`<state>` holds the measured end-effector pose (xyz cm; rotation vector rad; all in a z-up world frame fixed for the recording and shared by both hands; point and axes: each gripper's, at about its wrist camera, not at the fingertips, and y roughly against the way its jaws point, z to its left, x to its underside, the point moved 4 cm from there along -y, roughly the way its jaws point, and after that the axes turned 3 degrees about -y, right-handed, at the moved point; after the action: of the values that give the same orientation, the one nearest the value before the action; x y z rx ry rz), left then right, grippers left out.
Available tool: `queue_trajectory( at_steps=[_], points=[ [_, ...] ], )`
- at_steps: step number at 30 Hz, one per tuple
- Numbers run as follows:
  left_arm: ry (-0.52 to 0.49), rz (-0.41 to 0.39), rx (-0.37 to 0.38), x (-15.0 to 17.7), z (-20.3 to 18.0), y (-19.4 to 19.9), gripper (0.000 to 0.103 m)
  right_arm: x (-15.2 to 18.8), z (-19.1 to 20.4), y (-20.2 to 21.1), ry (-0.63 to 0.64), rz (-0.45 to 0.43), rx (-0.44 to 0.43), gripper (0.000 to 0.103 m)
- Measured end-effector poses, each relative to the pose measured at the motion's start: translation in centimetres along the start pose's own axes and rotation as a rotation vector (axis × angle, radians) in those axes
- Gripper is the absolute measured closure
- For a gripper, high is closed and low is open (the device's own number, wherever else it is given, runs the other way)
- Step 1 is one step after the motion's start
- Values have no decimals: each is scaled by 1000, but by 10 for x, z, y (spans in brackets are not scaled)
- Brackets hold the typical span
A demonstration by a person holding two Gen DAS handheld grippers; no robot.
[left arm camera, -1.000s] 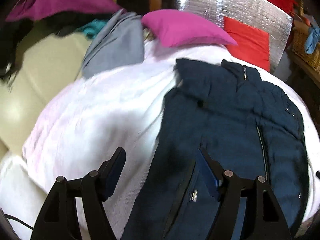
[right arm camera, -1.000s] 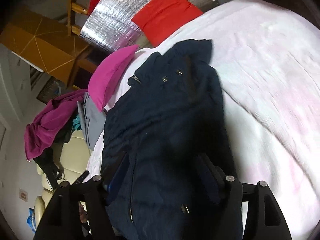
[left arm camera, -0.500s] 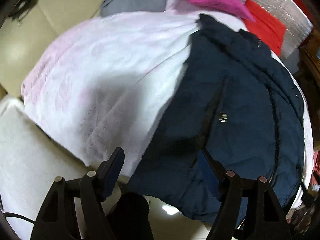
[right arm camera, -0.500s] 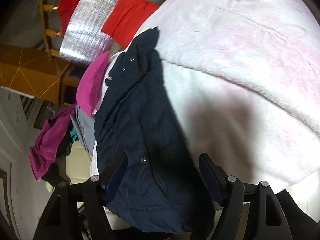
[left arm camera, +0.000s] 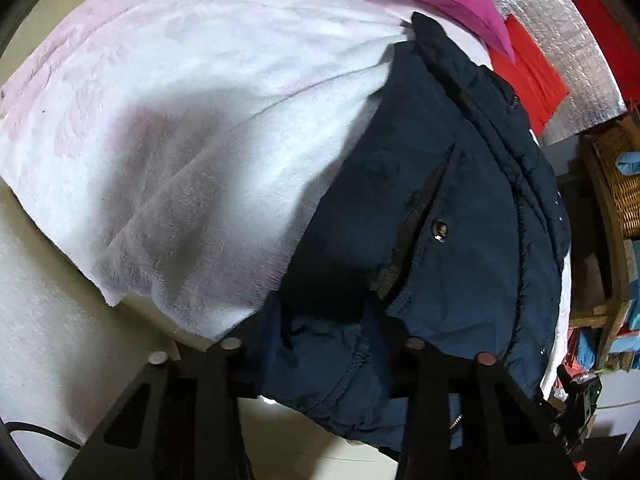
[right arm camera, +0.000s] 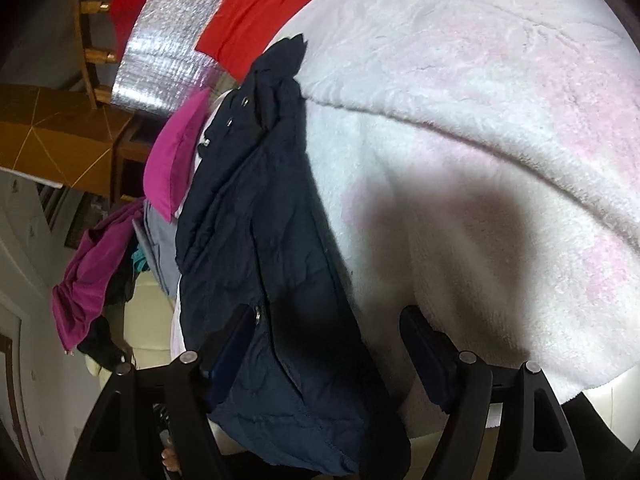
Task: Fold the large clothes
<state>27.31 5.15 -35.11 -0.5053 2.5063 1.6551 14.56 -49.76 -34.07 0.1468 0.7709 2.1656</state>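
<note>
No legible text, label, brand, number or sign in either wrist view. The small round metal snap button (left arm camera: 439, 227) on the dark navy padded jacket (left arm camera: 452, 216), right of centre in the left wrist view, carries some embossing, too small and blurred to read. The jacket's other snaps (right arm camera: 244, 100), upper centre-left of the right wrist view, show nothing readable.

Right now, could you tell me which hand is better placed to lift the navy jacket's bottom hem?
Left. The left tongs are closing with the navy jacket hem bunched between them. The right tongs stand wide, gripping nothing, half over the white blanket.
</note>
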Motion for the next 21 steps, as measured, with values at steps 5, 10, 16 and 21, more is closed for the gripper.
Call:
queue_trajectory(
  at_steps=[5,10,16,21],
  points=[
    [-44,2,-20,3,-9,-2,63,20,6,-19,35,139,-54,33],
    [-44,40,5,4,-12,-12,43,31,13,-24,100,176,-53,34],
    [-153,38,4,16,-32,-14,77,44,15,-26,194,164,48,72],
    [-150,22,7,15,-32,-13,82,43,11,-22,188,122,59,79]
  ],
)
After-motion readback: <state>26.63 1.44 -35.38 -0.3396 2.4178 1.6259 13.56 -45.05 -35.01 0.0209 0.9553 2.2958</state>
